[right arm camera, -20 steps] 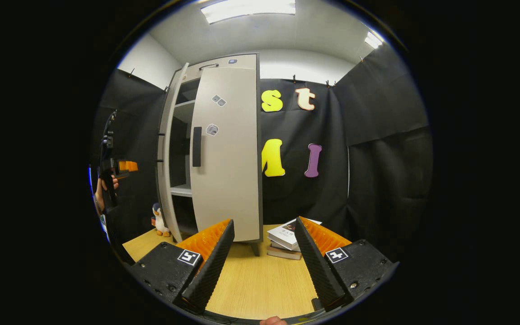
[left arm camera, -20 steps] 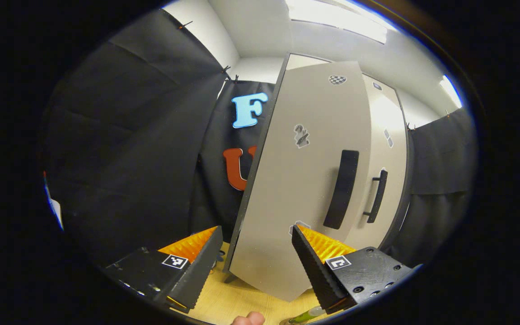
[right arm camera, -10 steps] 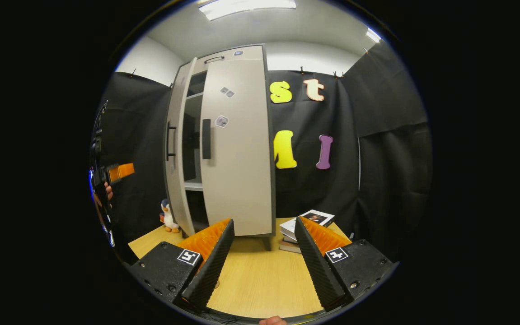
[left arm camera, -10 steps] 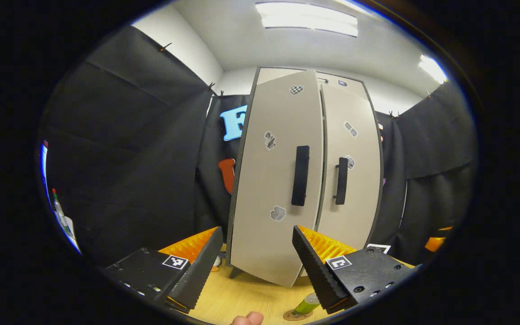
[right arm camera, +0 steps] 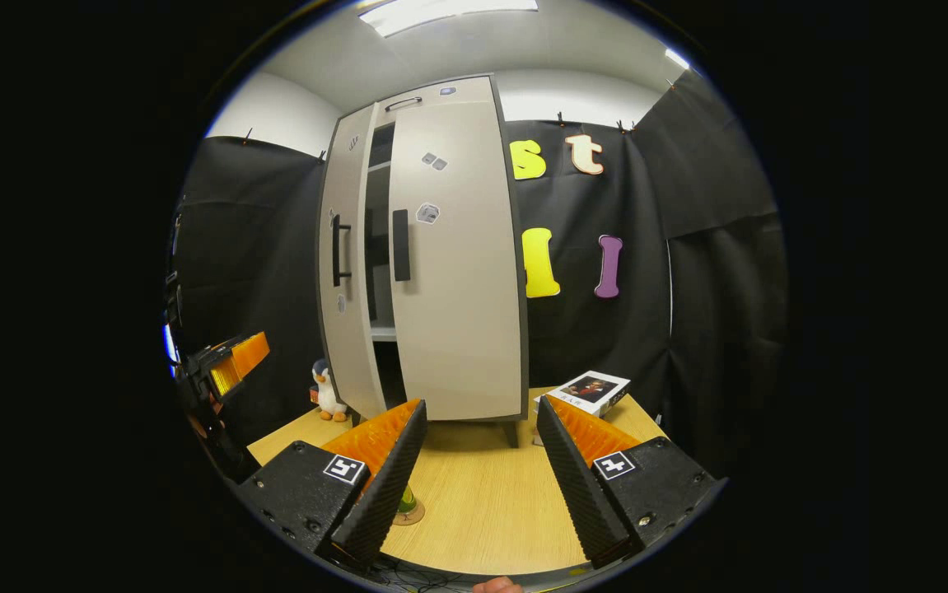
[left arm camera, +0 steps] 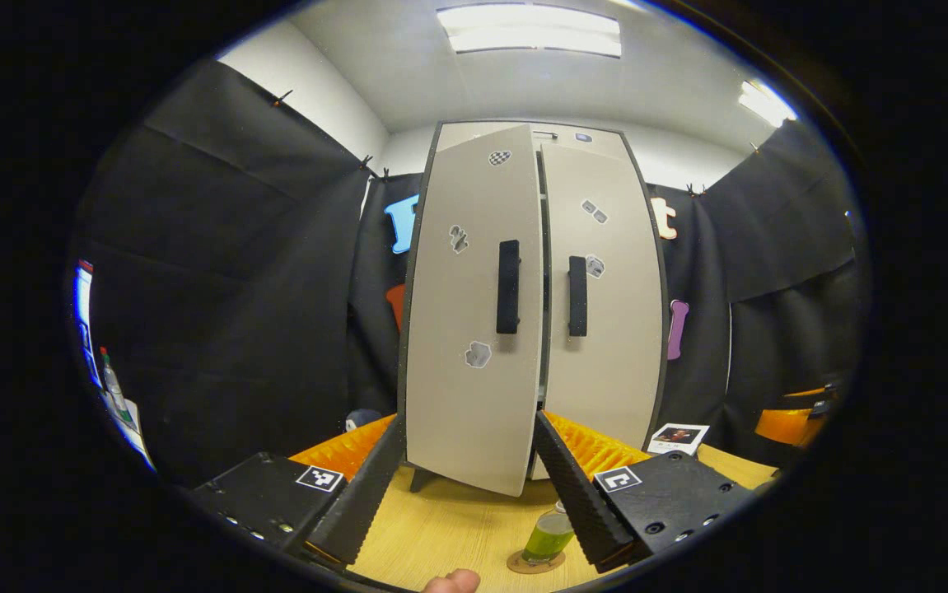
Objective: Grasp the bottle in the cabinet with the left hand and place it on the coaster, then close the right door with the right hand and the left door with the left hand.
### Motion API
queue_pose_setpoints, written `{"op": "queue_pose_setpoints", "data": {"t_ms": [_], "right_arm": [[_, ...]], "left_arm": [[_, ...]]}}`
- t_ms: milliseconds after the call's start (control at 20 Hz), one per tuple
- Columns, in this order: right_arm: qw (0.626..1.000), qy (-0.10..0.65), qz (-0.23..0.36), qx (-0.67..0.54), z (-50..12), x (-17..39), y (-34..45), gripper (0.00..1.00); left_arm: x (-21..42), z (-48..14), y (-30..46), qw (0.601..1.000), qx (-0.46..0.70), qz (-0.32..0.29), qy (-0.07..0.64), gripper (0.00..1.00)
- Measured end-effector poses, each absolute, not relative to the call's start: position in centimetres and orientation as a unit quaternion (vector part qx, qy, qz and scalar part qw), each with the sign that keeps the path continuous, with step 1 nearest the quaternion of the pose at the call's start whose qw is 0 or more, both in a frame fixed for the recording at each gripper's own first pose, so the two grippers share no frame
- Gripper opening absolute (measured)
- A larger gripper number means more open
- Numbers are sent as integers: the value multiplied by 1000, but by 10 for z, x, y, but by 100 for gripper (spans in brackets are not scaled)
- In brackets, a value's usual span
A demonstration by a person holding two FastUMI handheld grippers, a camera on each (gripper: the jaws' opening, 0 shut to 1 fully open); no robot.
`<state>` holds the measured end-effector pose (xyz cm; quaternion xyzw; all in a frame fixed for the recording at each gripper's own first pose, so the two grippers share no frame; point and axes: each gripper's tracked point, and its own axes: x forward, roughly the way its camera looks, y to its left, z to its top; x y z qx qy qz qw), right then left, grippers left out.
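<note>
Two of the three steps look finished. In the left gripper view, the bottle (left arm camera: 548,537) stands upright on the coaster (left arm camera: 534,562) on the table (left arm camera: 457,531), just in front of the cabinet (left arm camera: 533,313). The right door (left arm camera: 605,305) sits flush, while the left door (left arm camera: 474,329) stands slightly proud of it with a dark slit between the two. The left gripper (left arm camera: 465,486) hovers in front of the left door, its fingers spread wide and holding nothing.

In the right gripper view, the gap between the doors is plainer: the left door (right arm camera: 350,272) stands ajar, a shelf edge showing behind it, though how far it has to go is hard to judge through the fisheye. The right gripper (right arm camera: 480,473) hangs above the table with its fingers wide apart and empty. The left gripper (right arm camera: 231,366) shows at the left edge. What remains is pressing the left door fully shut.
</note>
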<state>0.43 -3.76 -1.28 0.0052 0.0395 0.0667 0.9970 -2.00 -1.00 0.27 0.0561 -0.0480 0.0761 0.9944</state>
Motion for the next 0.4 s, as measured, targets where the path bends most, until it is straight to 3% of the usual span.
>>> {"op": "queue_pose_setpoints", "data": {"t_ms": [250, 350, 400], "right_arm": [[997, 49, 56, 3, -17, 6, -41, 83], [997, 46, 58, 7, -14, 6, -39, 83], [997, 44, 57, 7, -13, 6, -39, 83]], "left_arm": [[-20, 2, -12, 993, 82, 71, -48, 95], [-19, 2, -17, 994, 78, 63, -48, 99], [-18, 2, -18, 994, 79, 62, -50, 95]]}}
